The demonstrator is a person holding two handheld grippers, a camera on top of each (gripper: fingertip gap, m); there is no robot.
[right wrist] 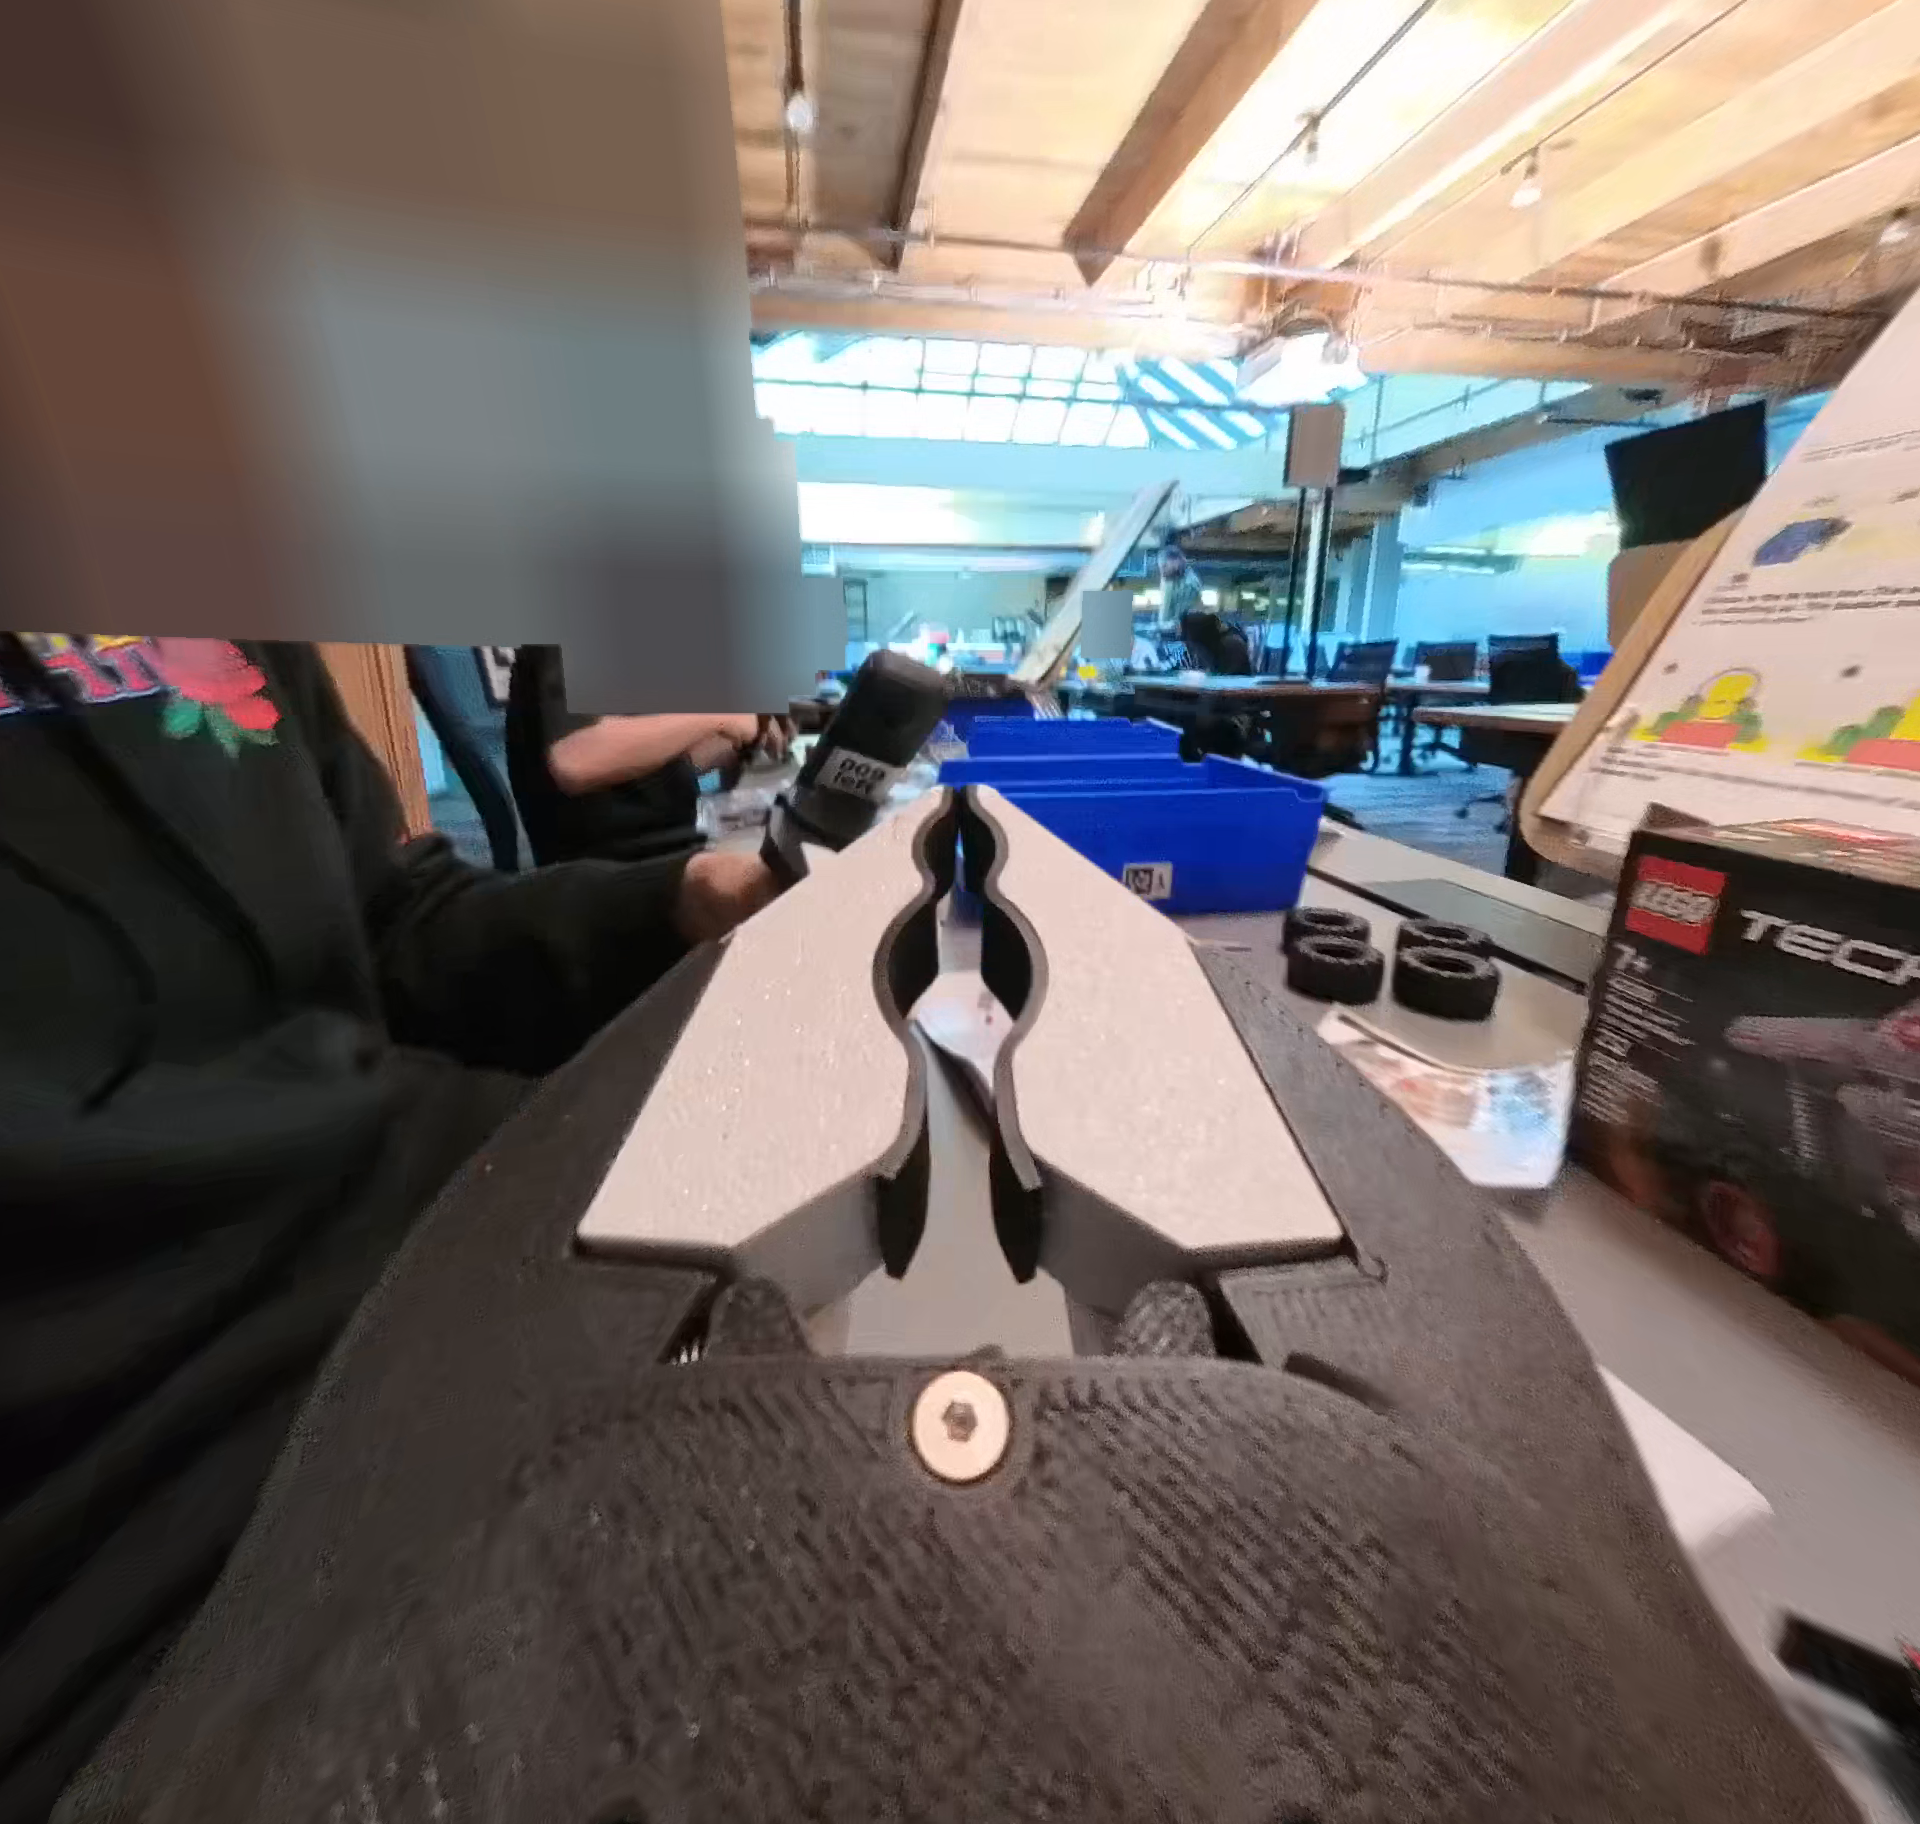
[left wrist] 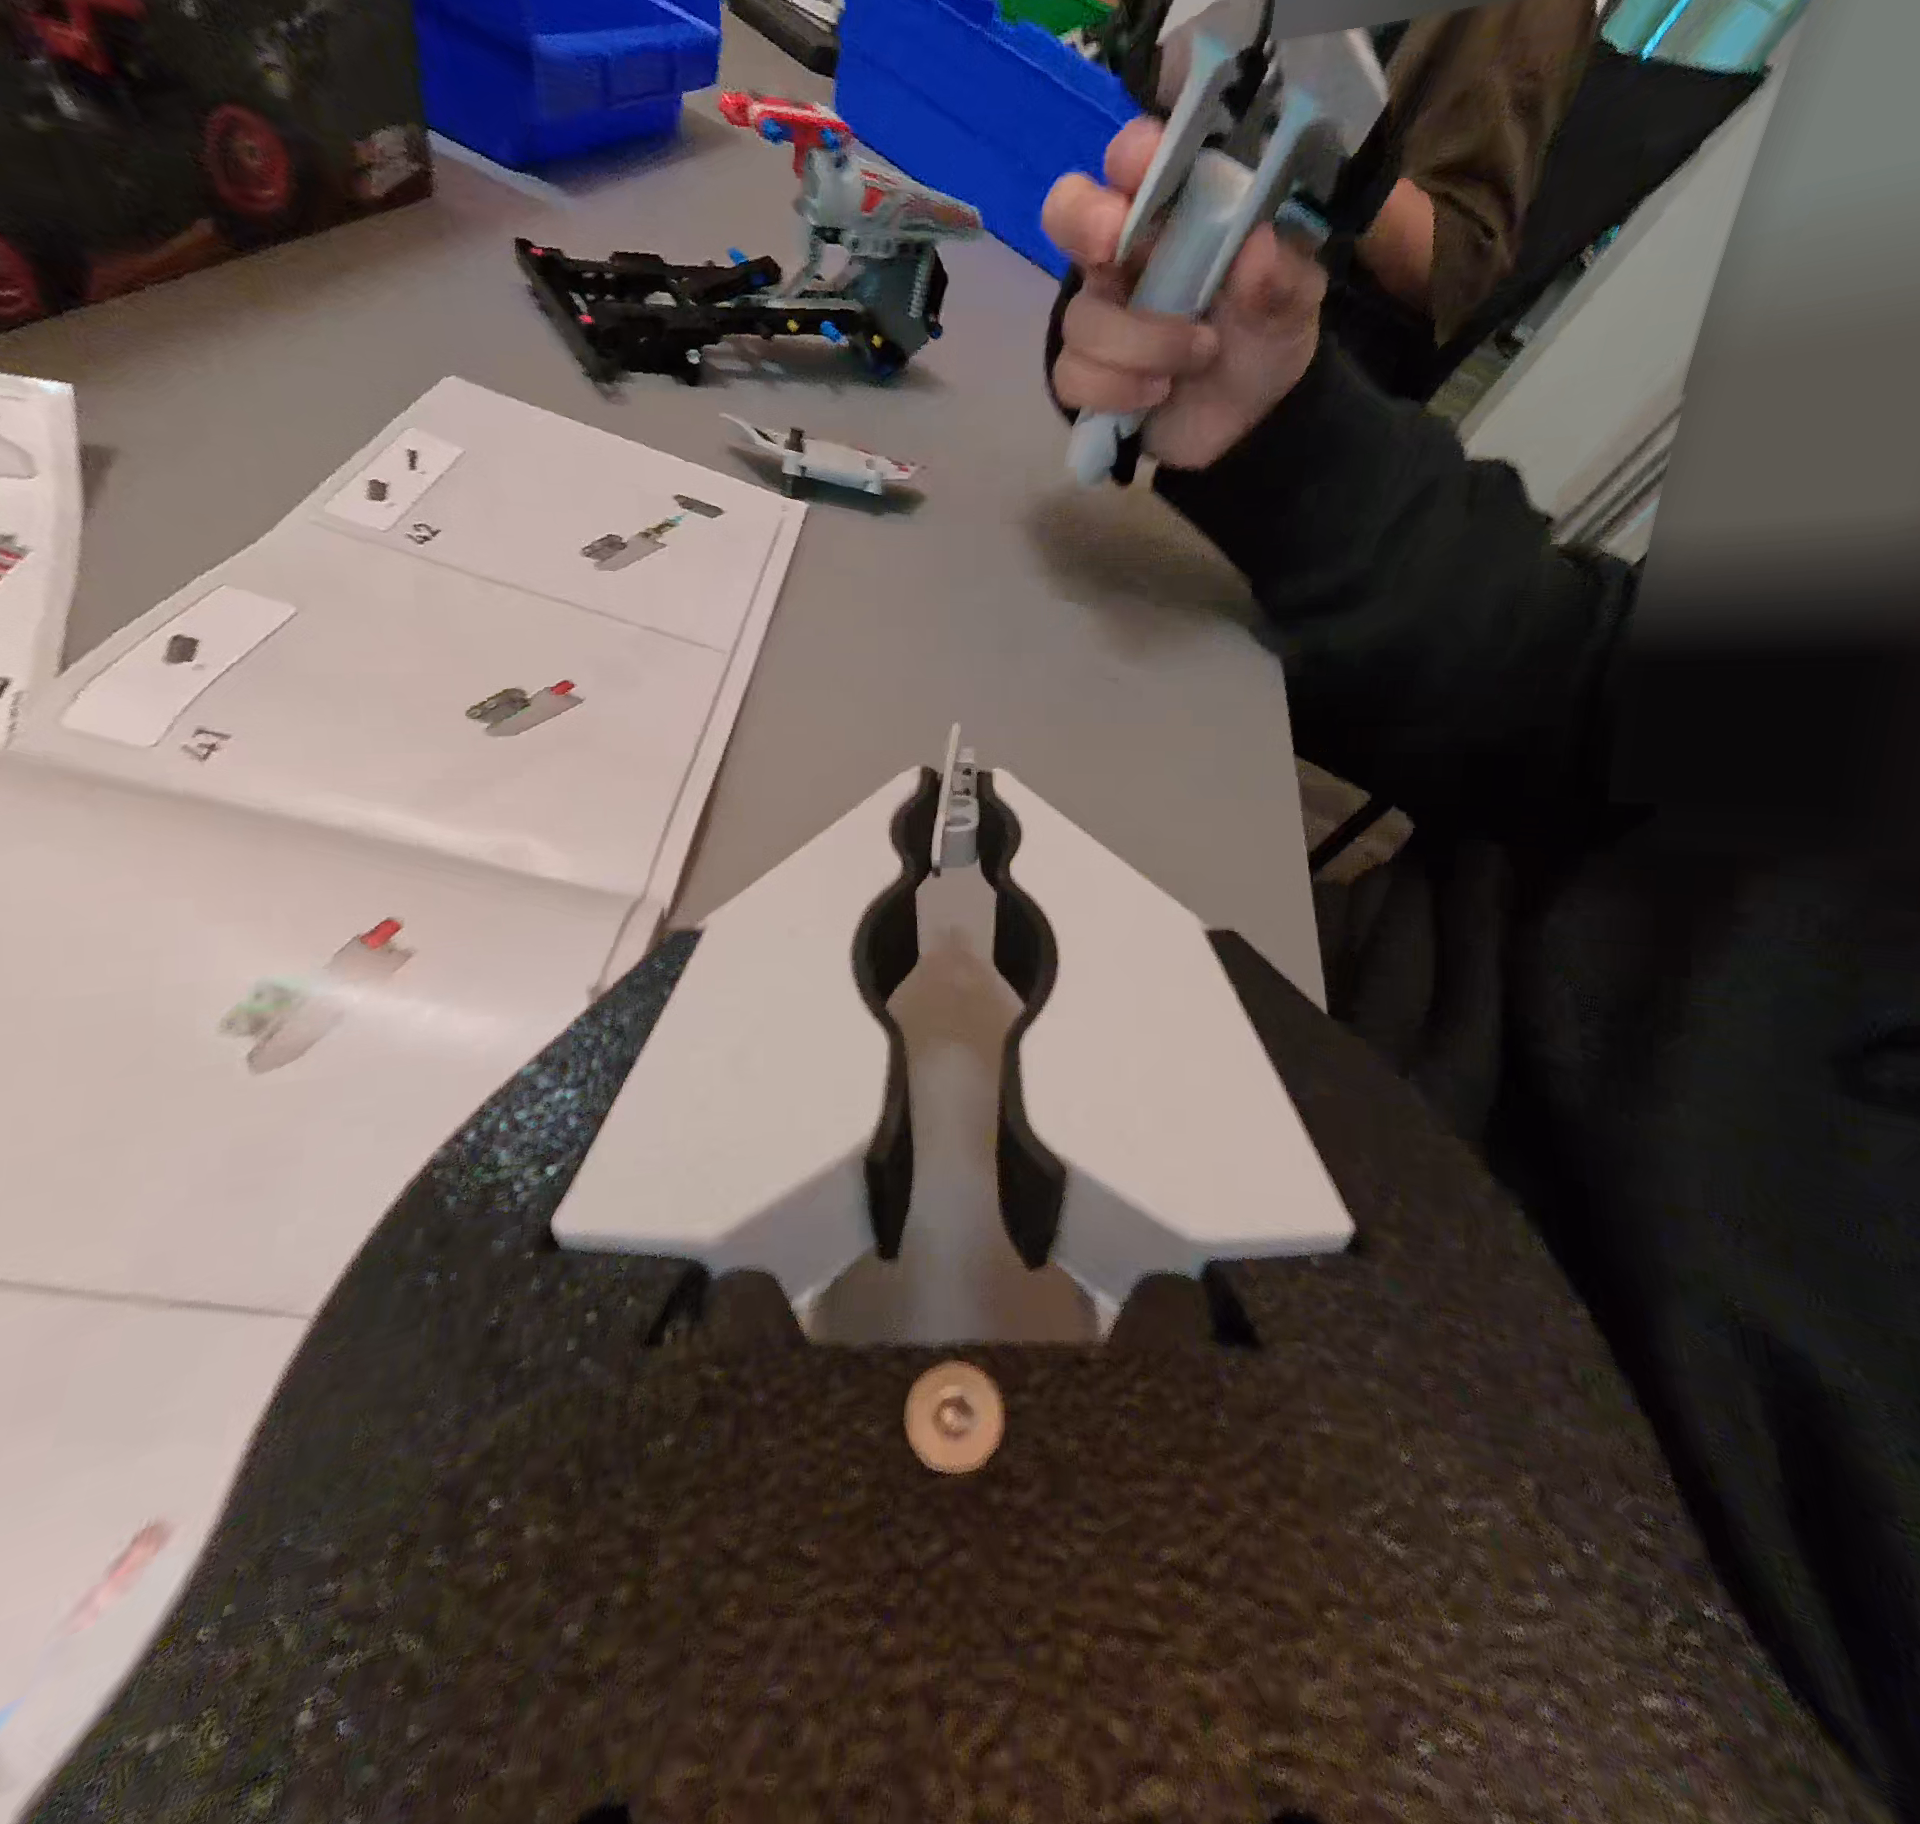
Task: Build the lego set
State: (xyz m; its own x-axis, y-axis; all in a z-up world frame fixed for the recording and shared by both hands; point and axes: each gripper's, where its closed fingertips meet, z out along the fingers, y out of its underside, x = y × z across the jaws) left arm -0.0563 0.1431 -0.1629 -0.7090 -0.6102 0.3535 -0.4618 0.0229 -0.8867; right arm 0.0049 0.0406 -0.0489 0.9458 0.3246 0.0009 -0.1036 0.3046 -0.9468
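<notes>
The left gripper (left wrist: 961, 798) pinches a small grey lego piece (left wrist: 958, 806) at its tips, above the tabletop (left wrist: 1039, 652) edge. It looks light, stiff and slippery, best held across its flat sides. The right gripper (right wrist: 958, 818) is nearly closed and empty. The black chassis (left wrist: 717, 304) lies beyond the instruction booklet (left wrist: 416, 652), with clear room between.

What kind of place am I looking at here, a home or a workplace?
Most likely a large open-plan office or workshop, not a home: exposed wooden ceiling beams, rows of desks with dark office chairs behind, and blue plastic storage bins on the grey worktable.
</notes>
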